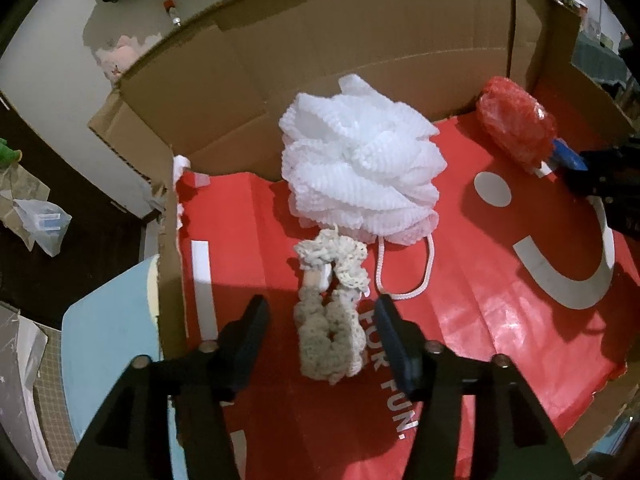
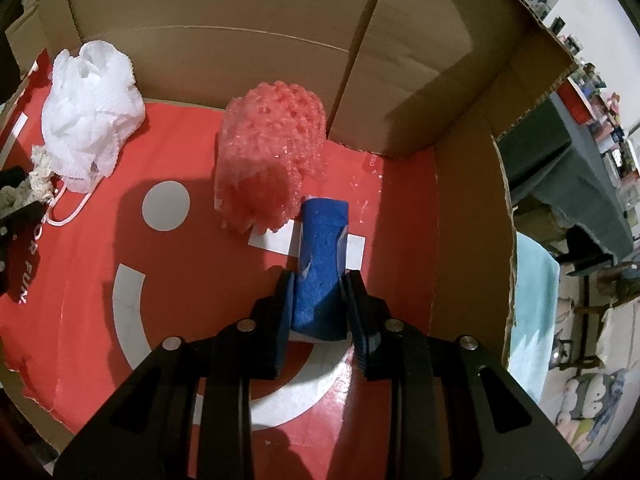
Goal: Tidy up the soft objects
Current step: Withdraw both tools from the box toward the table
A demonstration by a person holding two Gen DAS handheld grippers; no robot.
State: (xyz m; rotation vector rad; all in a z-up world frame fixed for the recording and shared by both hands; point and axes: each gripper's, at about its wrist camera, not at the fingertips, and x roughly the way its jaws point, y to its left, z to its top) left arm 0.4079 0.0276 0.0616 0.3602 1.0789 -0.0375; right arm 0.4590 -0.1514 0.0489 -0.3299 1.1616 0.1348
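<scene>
Inside a cardboard box [image 1: 224, 92] lined with a red bag [image 1: 500, 312], a white mesh bath pouf [image 1: 360, 168] lies at the back. A cream crocheted scrunchie [image 1: 332, 316] lies just in front of it, between the fingers of my open left gripper [image 1: 320, 320], untouched. My right gripper [image 2: 318, 296] is shut on a blue sponge [image 2: 322, 256], held low over the red bag beside a red knobbly scrubber [image 2: 268, 160]. The pouf [image 2: 88, 108] and the scrunchie [image 2: 36, 180] show at the left of the right wrist view. The right gripper [image 1: 600, 172] and the scrubber [image 1: 516, 124] show at the left view's right edge.
The box walls [image 2: 248, 40] rise on the far side and on the right. Outside the box on the left are a light blue surface [image 1: 108, 328], plastic bags [image 1: 40, 220] and a pink soft toy [image 1: 120, 56]. A cluttered room [image 2: 580, 184] lies to the right.
</scene>
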